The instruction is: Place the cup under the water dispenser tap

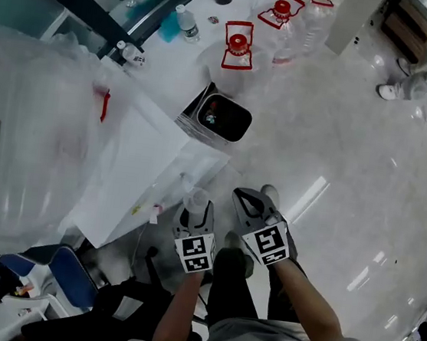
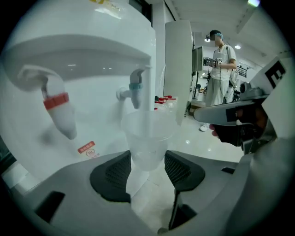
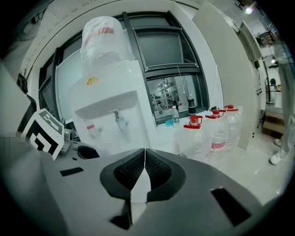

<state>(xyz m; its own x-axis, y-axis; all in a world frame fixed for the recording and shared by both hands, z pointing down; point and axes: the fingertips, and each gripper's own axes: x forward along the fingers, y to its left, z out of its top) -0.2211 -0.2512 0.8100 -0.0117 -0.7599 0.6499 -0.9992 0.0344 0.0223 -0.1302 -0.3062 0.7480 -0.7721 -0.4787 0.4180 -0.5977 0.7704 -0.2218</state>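
The left claw [image 2: 147,162] is gripping a clear plastic cup [image 2: 147,138], its two dark pads [image 2: 115,173] pressing on the lower sides while the cup is standing upright between them. The cup is hanging in the air in front of the white water dispenser [image 2: 92,60], apart from it, with the blue tap [image 2: 135,87] showing just above its rim and the red tap [image 2: 59,108] sitting well off to the left. The right claw [image 3: 144,168] is staying empty, its jaws pressing together with nothing between them. In the head view the left claw [image 1: 196,202] and the right claw [image 1: 252,205] are hovering side by side over the shiny floor [image 1: 340,143], just beside the dispenser [image 1: 134,156], with a black bin [image 1: 220,116] and red-capped jugs [image 1: 239,45] standing farther off
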